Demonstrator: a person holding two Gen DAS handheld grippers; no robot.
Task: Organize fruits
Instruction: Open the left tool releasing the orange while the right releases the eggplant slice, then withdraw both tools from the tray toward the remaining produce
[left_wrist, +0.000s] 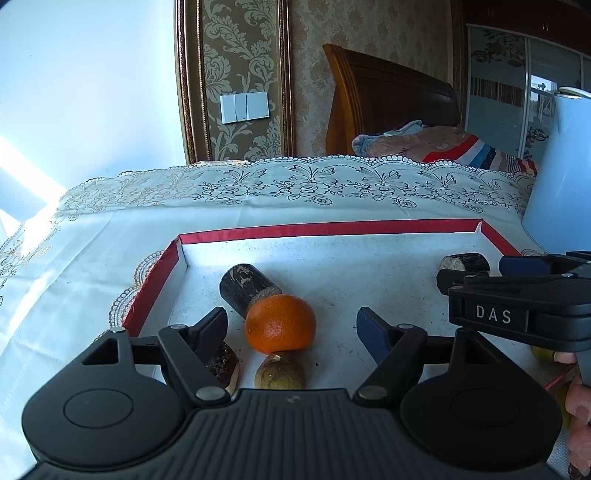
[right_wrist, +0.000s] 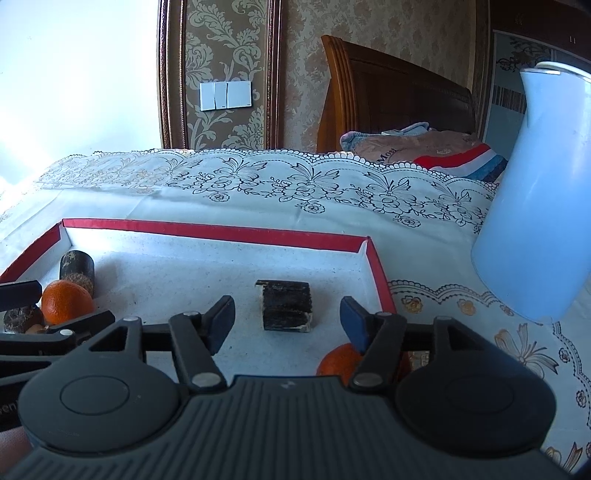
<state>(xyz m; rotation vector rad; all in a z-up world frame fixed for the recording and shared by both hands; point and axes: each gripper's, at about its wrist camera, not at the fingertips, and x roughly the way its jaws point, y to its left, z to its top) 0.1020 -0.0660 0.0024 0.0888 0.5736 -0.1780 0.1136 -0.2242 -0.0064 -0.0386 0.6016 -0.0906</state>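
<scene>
Left gripper (left_wrist: 291, 328) agape near orange (left_wrist: 280, 323) (touching, maybe).

Strong daylight from the left, blowing out the pale wall (left_wrist: 85, 92) to near white in both views. Bright patch across the tray floor (left_wrist: 332, 258), with glare at its far left corner. Short, soft shadows to the right of the orange (left_wrist: 280, 323) and the dark cylinder (left_wrist: 243, 288). Dim, brownish tones on the headboard (right_wrist: 399, 99) and far right. Marked fisheye bowing of the tablecloth (right_wrist: 277, 177) edge and wall frame; black vignette in the upper right corners. Sharp throughout, slightly soft at the margins.
</scene>
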